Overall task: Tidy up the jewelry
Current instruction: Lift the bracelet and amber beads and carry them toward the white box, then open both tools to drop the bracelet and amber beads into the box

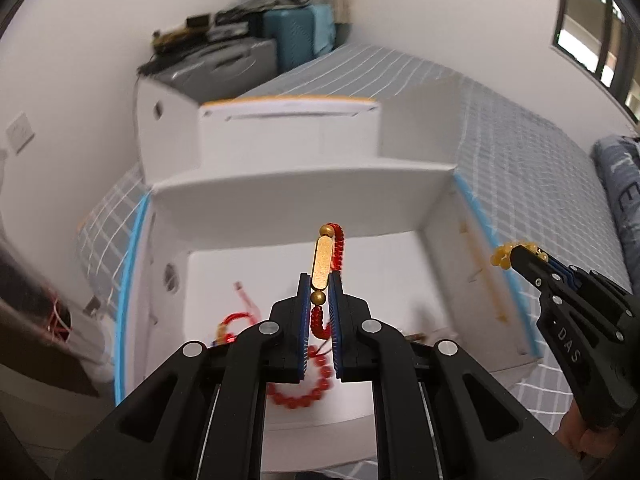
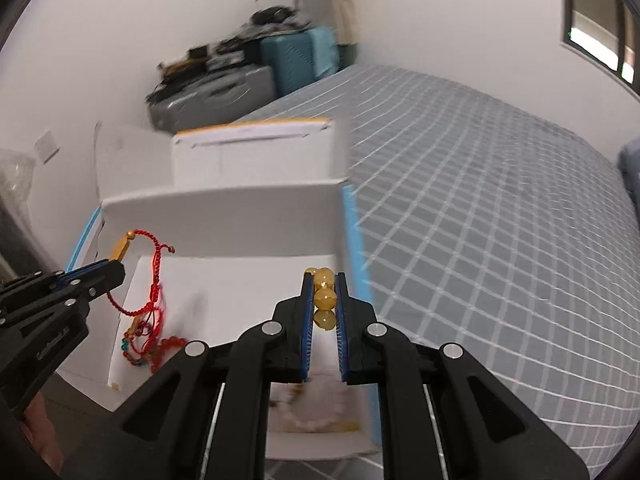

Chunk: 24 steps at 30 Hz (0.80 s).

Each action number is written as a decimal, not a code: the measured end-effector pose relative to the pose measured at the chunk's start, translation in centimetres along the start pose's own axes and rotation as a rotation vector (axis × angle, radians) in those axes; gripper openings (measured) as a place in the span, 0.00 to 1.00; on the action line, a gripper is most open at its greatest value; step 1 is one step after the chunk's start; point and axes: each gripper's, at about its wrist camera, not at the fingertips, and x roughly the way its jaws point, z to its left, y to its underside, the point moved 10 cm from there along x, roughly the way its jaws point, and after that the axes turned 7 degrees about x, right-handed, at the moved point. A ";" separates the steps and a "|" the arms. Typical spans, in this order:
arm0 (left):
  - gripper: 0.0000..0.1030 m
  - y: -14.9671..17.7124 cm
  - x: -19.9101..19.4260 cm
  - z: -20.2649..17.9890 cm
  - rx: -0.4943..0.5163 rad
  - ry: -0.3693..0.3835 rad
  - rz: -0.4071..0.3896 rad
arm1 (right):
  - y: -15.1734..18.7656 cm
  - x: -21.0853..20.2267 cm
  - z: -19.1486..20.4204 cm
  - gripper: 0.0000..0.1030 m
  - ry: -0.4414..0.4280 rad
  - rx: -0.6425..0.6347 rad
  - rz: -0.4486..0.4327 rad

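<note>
My left gripper (image 1: 320, 280) is shut on a red cord bracelet with a gold bar and gold beads (image 1: 323, 264), held above the open white box (image 1: 300, 216). From the right wrist view that same red bracelet (image 2: 154, 276) dangles from the left gripper (image 2: 116, 266). My right gripper (image 2: 324, 280) is shut on a yellow amber bead bracelet (image 2: 325, 298), over the box's right side. In the left wrist view the right gripper (image 1: 520, 254) shows at the right with the yellow beads (image 1: 505, 255). More red bead jewelry (image 1: 304, 396) lies on the box floor.
A smaller white box with an orange edge (image 1: 288, 128) stands behind the open one, on a bed with a grey checked cover (image 2: 480, 220). Suitcases (image 2: 292, 60) and clutter sit in the far corner. A window (image 2: 596, 32) is at upper right.
</note>
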 end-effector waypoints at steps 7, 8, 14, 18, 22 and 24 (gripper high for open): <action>0.08 2.4 2.6 2.6 -0.036 -0.011 0.067 | 2.3 3.9 3.8 0.09 -0.009 -0.052 0.101; 0.08 2.8 3.1 2.9 -0.040 -0.009 0.076 | 2.6 4.4 4.1 0.09 -0.006 -0.054 0.120; 0.09 3.5 4.3 3.4 -0.038 -0.012 0.102 | 3.7 6.4 4.3 0.09 0.023 -0.057 0.190; 0.10 3.8 4.5 3.3 -0.042 -0.001 0.116 | 4.2 7.0 4.4 0.11 0.025 -0.059 0.210; 0.12 4.0 4.1 3.6 -0.049 -0.002 0.114 | 4.2 6.6 4.5 0.26 0.008 -0.050 0.204; 0.38 3.9 3.1 3.8 -0.061 0.000 0.099 | 3.9 5.6 4.5 0.40 -0.009 -0.040 0.170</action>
